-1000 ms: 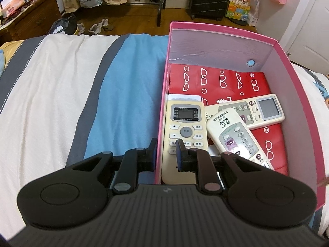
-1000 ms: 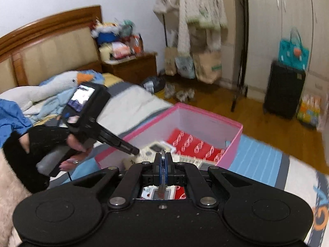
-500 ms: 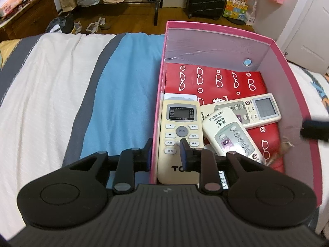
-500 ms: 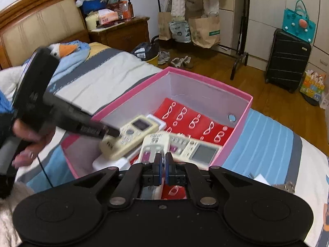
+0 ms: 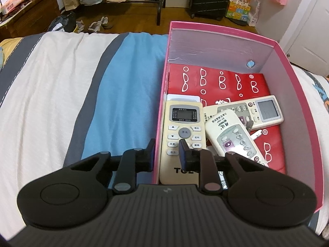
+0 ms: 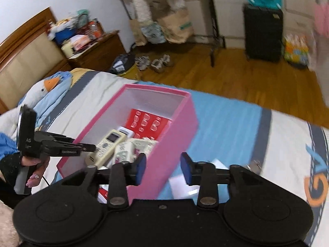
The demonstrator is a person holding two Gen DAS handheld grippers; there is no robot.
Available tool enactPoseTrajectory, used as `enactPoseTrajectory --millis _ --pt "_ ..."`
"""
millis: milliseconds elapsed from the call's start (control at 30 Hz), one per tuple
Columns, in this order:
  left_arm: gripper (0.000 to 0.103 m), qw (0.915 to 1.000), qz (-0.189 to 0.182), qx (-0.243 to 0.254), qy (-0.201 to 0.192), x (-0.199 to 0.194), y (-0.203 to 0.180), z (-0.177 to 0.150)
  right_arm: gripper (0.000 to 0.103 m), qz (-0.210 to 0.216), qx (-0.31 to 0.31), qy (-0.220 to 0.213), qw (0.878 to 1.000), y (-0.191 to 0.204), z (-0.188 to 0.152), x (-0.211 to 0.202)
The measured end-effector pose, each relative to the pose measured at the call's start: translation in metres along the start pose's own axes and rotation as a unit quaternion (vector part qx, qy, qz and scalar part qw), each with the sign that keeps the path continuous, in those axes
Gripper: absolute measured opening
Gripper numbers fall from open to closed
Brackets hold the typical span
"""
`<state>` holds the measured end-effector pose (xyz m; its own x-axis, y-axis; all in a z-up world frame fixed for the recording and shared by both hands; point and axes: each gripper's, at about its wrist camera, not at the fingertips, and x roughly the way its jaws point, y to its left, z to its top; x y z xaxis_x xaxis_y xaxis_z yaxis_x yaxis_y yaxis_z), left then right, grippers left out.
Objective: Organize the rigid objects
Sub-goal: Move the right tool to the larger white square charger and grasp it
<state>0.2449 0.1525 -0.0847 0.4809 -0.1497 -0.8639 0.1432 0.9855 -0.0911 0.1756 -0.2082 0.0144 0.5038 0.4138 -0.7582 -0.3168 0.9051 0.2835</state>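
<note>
A: Where's the L gripper?

B: Tipped steeply down over the near-left corner of the pink box. Its fingers straddle the box's left wall, one outside over the bed, one inside above the cream remote. Only a narrow gap, but the pads don't look clamped on the wall, so nothing is held.

A: And seen from the R wrist cam?

B: It comes in from the left edge. The person's left hand is wrapped round the handle, w/ the finger tips reaching the box wall by the cream remote.

A: R gripper?

B: Angled down over the box's right side wall. The fingers are spreading apart and gripping nothing (the pink wall sits behind the gap, not pinched). View is a bit smeared.

A: The task items?

B: All in the box, which sits on the striped bed. The cream remote lies along the left wall. A white remote sits beside it at a slant, overlapping a third remote that lies crosswise. All rest on a red packet w/ glasses print. There's also a white card on the bed, just outside the box's right wall.
</note>
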Motion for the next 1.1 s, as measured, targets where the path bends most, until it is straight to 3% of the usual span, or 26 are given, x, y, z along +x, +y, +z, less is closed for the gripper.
enactPoseTrajectory --millis 167,333,433,567,700,767,1100 --pt "0.011 0.9999 0.014 -0.010 -0.001 0.001 0.001 0.001 0.056 0.004 0.037 0.020 0.999 -0.035 -0.006 0.006" --pt "0.005 0.9995 0.011 -0.029 -0.001 0.001 0.008 0.002 0.057 0.008 0.038 -0.005 0.999 -0.059 -0.026 0.028" --pt "0.005 0.9995 0.011 -0.029 -0.001 0.002 0.008 0.003 0.057 0.037 0.039 0.017 0.998 -0.066 -0.040 0.047" --pt "0.005 0.9995 0.006 -0.032 0.002 0.002 0.011 0.003 0.064 0.033 -0.063 0.021 0.997 -0.033 -0.053 0.064" --pt "0.005 0.9994 0.000 -0.036 0.002 0.003 0.012 0.003 0.069 0.022 -0.153 0.013 0.988 -0.007 -0.060 0.078" --pt "0.005 0.9994 0.001 -0.034 0.001 0.004 0.011 0.003 0.069 0.002 -0.161 0.000 0.987 -0.006 -0.062 0.085" --pt "0.005 0.9994 0.001 -0.033 0.005 0.007 0.009 0.004 0.069 -0.049 -0.212 0.030 0.976 -0.002 -0.072 0.119"
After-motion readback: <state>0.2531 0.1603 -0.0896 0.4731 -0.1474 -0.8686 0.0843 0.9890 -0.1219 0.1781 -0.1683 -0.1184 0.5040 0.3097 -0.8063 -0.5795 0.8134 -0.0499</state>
